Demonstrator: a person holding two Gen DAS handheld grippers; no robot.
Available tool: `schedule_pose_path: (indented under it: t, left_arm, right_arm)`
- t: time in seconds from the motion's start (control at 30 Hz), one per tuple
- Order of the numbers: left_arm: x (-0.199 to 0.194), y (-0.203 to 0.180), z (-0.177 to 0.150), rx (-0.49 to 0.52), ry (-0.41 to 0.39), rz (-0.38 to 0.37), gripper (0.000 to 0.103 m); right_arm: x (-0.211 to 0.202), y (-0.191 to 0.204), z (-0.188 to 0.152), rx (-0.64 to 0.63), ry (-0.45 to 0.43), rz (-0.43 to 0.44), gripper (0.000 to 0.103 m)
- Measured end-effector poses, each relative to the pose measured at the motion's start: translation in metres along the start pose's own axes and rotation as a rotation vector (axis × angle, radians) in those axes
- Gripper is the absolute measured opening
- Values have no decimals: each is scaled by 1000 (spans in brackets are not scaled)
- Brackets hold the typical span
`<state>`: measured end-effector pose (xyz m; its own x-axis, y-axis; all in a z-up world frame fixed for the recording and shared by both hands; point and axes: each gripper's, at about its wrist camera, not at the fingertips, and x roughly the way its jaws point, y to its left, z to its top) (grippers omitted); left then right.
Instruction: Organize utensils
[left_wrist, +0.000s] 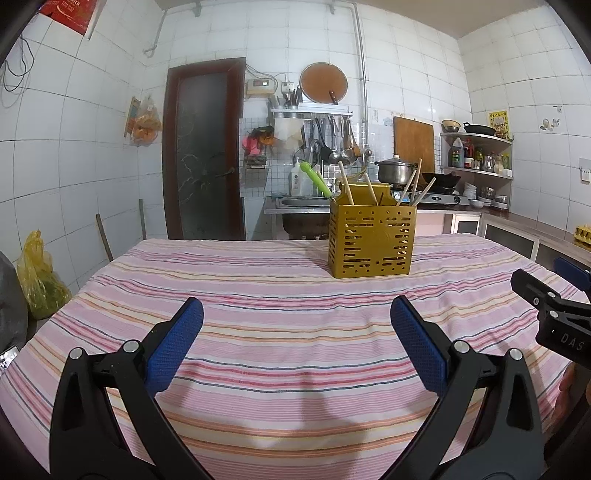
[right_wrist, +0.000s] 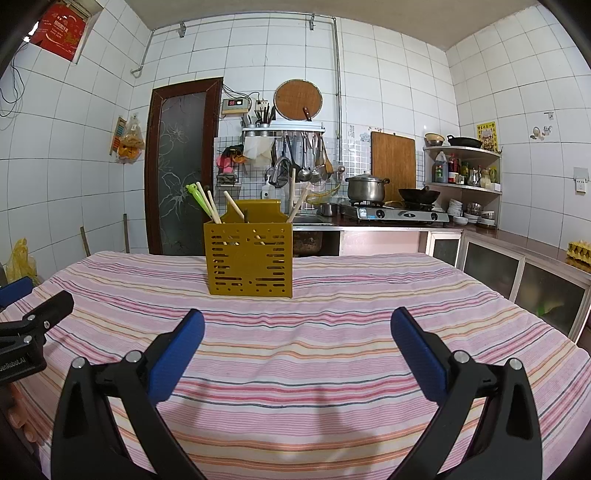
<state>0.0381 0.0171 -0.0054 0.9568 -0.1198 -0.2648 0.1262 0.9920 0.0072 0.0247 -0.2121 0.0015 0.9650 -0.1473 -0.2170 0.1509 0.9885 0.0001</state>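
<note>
Two grippers, our left gripper (left_wrist: 295, 343) and right gripper (right_wrist: 297, 350), gape wide and empty. Ahead stands the yellow holder (right_wrist: 249, 258), chopsticks (right_wrist: 210, 206) upright, roughly midway between us.

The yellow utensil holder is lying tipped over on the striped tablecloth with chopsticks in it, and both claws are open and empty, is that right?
Not quite. The yellow utensil holder stands upright on the striped tablecloth, not tipped over; the right wrist view shows it clearly. The chopsticks are in it, and the left claw and right claw are both open and empty.
</note>
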Motion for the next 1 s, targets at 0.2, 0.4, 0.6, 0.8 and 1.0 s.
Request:
schedule_pose_path:
  t: [0.2,0.4,0.6,0.8,1.0]
  left_arm:
    - [1,0,0,1,1,-1,98]
    - [1,0,-1,4,-1,-3,98]
    - [0,-1,-1,5,-1,-4,98]
    - [1,-1,-1,6,0,-4,98]
    - [0,-1,-2,5,3,-6,98]
  right_arm:
    - [0,0,0,0,-1,-1,98]
    - [0,-1,0,1,-1,-1,98]
    - [0,-1,0,0,-2,-1,98]
    - [0,-1,0,-1,0,-2,98]
    - [0,-1,-1,1,-1,-1,98]
